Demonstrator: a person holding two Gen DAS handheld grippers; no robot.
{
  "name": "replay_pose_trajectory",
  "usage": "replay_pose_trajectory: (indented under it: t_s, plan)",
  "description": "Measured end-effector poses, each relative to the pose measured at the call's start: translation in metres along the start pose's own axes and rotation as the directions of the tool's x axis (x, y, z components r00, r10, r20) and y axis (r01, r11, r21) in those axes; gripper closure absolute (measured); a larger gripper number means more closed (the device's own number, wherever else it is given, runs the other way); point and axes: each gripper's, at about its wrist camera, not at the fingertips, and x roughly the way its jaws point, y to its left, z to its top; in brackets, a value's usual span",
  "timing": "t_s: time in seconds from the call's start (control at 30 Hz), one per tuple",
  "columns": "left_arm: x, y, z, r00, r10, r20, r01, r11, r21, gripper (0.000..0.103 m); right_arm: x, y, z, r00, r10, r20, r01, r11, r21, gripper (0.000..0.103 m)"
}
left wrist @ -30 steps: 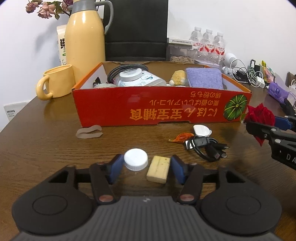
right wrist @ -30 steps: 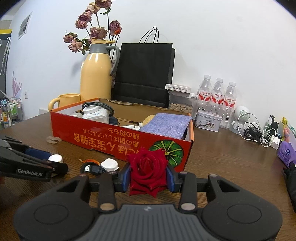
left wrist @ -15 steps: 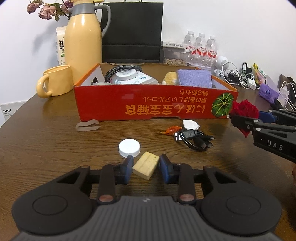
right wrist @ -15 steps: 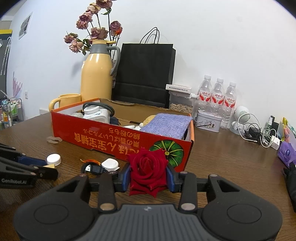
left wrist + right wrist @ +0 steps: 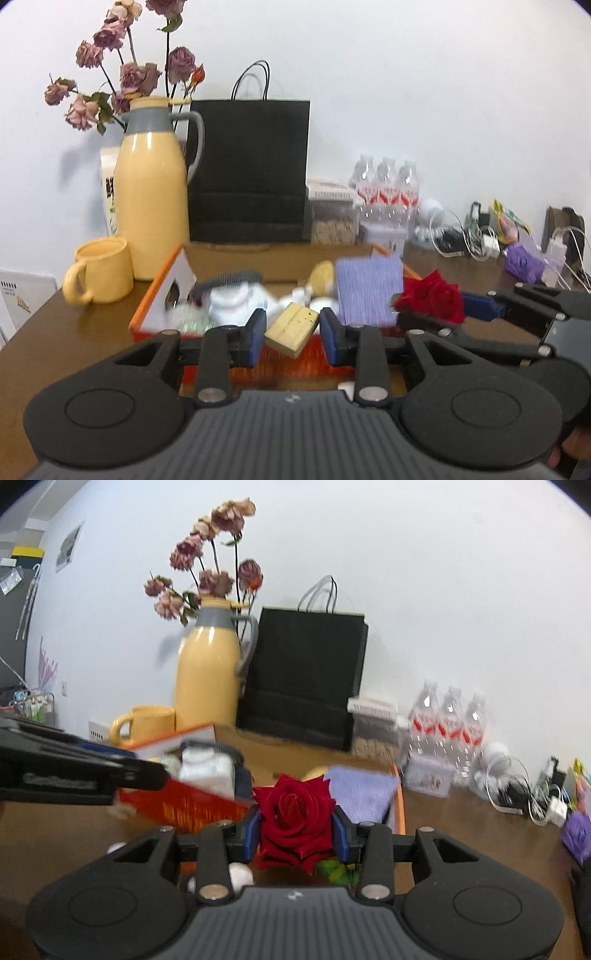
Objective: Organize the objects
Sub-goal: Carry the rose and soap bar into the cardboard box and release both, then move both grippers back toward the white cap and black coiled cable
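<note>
Red carton box [image 5: 291, 360] sits on the worktop [image 5: 66, 332] ahead of both grippers and is the receptacle for loose items; its near wall lies just beyond and below the fingertips in both wrist views. It already contains a folded purple cloth [image 5: 369, 291], a white device [image 5: 236, 301] and other small items that are too blurred to identify.

Left gripper [image 5: 291, 330] is clamped on a tan block [image 5: 292, 328]; the block sits tilted between the blue pads, clear of the worktop. Right gripper [image 5: 295, 830] is clamped on a red rose [image 5: 293, 821], the bloom facing the camera.

Step in hand, as judged: carry both items over the near wall and place them inside the box.

1. Keep both items above the rim until the fingertips are fully past the near wall.
2. Select a bare patch of the box floor. The space between the white device and the purple cloth appears the most suitable for the block.
3. Lower before releasing. The tilted block may tumble if it is dropped.
4. Hold pressure on the rose light; petals crush easily.
5. Stagger the two placements. The grippers are close together, the right one just beside the left in the left wrist view.

Pose: both grippers point slightly downward toward the box, side by side and raised above the worktop.
</note>
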Motion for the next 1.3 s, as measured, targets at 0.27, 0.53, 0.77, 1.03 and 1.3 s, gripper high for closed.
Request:
replay_pose_trajectory:
  t_s: [0.27, 0.53, 0.77, 1.03, 1.3]
  plan:
    - [0.046, 0.002, 0.035, 0.999, 0.032, 0.026, -0.031, 0.999, -0.032, 0.071, 0.051, -0.004, 0.03, 1.0, -0.019, -0.004, 0.02, 0.999, 0.04, 0.065]
    - [0.096, 0.012, 0.045, 0.999, 0.048, 0.005, -0.048, 0.997, -0.068, 0.071, 0.106, -0.017, 0.03, 0.998, -0.022, -0.054, 0.026, 0.997, 0.079, 0.065]
    - [0.116, 0.018, 0.039, 0.999, 0.033, -0.033, -0.034, 0.999, -0.034, 0.07, 0.13, -0.03, 0.018, 0.993, 0.005, -0.118, 0.006, 0.996, 0.093, 0.062]
    - [0.107, 0.027, 0.045, 0.995, 0.092, 0.026, -0.09, 0.994, -0.063, 0.0, 0.128, -0.038, 0.018, 0.991, -0.025, -0.131, 0.041, 0.992, 0.119, 0.0]
    - [0.103, 0.03, 0.05, 0.996, 0.092, 0.001, -0.092, 0.992, -0.081, 0.0, 0.119, -0.034, 0.024, 0.992, -0.018, -0.125, 0.032, 0.994, 0.109, 0.0]
